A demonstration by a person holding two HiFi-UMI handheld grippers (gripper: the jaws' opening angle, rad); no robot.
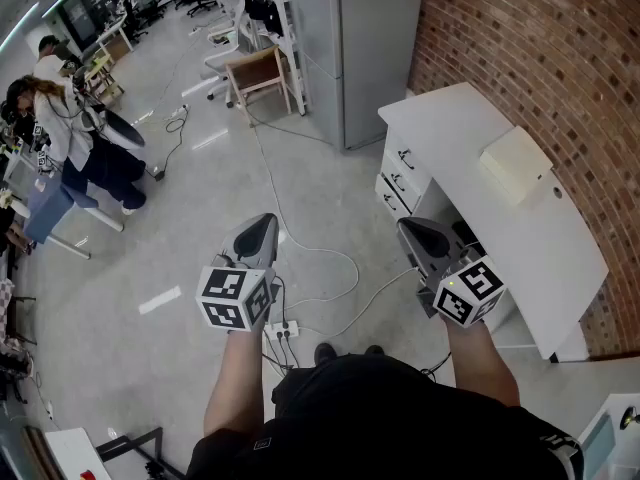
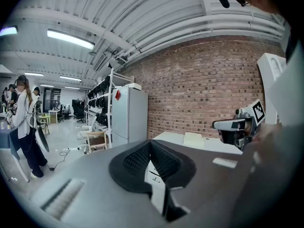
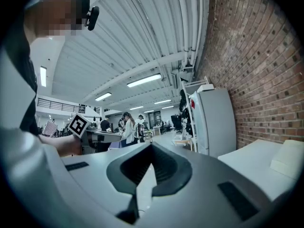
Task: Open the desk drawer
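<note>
Drawers are sitting closed under the desk's far left corner. We are holding the left gripper and right gripper pinched together, empty, well apart from them. Arriving pinched, we are risking knocking the handles without catching one.

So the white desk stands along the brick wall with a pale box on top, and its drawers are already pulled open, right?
Not quite. The white desk does stand along the brick wall with a pale box on top, but its drawers are all shut, as the head view shows.
</note>
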